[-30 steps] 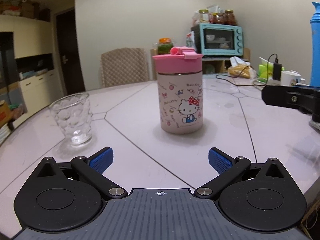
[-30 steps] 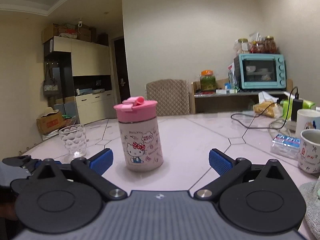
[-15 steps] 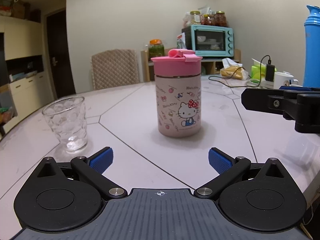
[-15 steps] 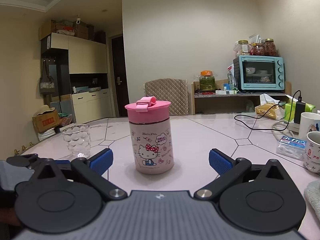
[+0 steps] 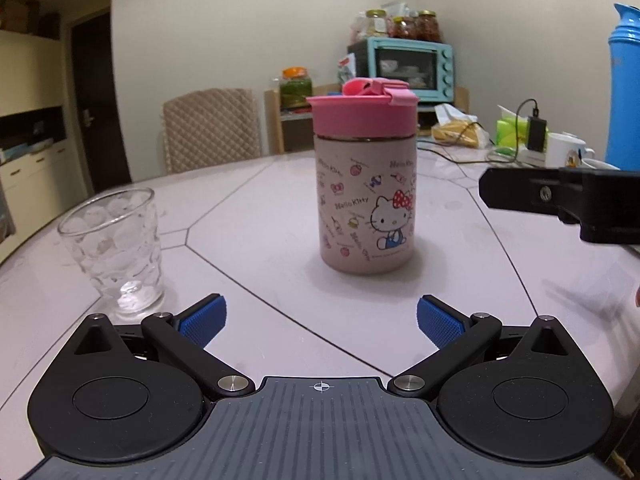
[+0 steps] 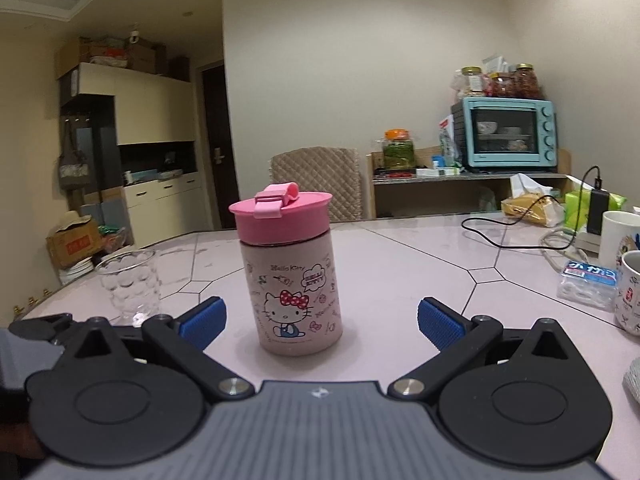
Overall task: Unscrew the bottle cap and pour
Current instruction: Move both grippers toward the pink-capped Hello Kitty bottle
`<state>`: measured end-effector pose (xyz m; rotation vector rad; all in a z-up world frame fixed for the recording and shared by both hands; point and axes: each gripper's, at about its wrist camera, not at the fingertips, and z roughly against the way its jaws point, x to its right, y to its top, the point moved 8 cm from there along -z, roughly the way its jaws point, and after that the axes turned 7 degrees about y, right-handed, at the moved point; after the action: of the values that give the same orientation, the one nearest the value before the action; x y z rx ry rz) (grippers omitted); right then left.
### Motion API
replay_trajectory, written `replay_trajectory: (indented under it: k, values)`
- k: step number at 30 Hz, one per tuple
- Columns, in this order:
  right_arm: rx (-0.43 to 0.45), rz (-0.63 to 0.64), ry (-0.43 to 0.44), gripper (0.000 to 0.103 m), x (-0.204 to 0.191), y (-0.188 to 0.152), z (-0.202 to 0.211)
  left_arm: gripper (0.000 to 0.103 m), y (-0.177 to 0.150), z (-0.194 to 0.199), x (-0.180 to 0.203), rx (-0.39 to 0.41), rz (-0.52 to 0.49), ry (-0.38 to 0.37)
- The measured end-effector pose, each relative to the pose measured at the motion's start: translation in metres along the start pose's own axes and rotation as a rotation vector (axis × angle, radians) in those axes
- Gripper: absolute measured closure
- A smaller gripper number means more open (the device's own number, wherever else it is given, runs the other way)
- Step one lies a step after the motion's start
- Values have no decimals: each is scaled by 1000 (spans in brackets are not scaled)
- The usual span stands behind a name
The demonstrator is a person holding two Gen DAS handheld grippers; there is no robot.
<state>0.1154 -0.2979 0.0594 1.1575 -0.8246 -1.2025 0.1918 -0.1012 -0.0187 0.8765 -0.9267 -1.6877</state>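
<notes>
Bottle [image 6: 295,292] stands upright ahead of right tool [image 6: 320,322], between its spread fingers.

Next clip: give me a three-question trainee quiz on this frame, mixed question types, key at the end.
1. True or false: the pink cap is off the bottle.
2. The glass is: A) full B) empty C) tipped over.
3. Fill in: both the left gripper and the right gripper are ____.

Key: 1 false, the cap sits on the bottle; 2 B, it stands upright on the table; 3 open, touching nothing.
</notes>
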Motion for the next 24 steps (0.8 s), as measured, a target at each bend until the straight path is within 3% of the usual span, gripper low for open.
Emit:
replay_trajectory:
  k: [13,24]
  values:
    - [28,40,-2,0,-10,5,-10,0,-1,-1,0,-3,2,36]
    - [7,101,99,0,-6,8,-17,0,8,-4,10,12,16,48]
